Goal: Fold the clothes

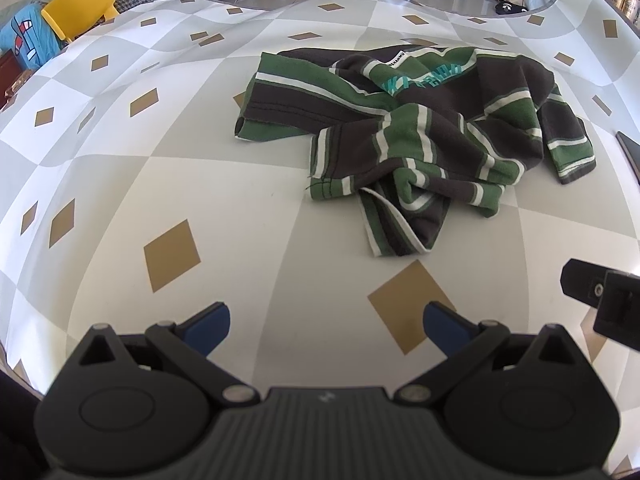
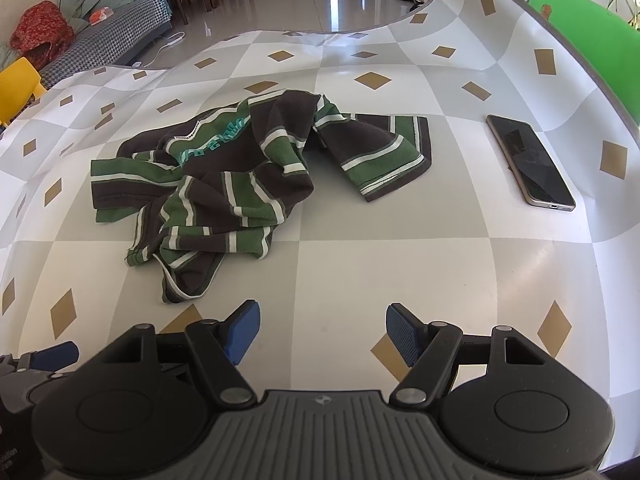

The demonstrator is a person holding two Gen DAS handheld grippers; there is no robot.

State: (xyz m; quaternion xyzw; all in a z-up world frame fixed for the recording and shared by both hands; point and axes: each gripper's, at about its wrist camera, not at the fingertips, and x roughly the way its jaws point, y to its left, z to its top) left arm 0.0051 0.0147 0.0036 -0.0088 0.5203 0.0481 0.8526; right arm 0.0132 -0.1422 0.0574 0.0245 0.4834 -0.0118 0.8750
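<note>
Both my grippers hover over the near edge of the table (image 1: 248, 184), nothing held. Left gripper (image 1: 326, 330) jaws spread wide, right gripper (image 2: 322, 334) jaws wide too. Striped shirt (image 1: 404, 132) lies crumpled mid-table, ahead of both and well apart from my blue pads (image 2: 402, 334); one sleeve points toward me. Phone (image 2: 530, 162) sits flat, right of the shirt, not touching it

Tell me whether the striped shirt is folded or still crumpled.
Crumpled. The striped shirt lies bunched in a heap on the table, sleeves twisted over the body, no neat edges; both tongs are open and clear of it.
</note>
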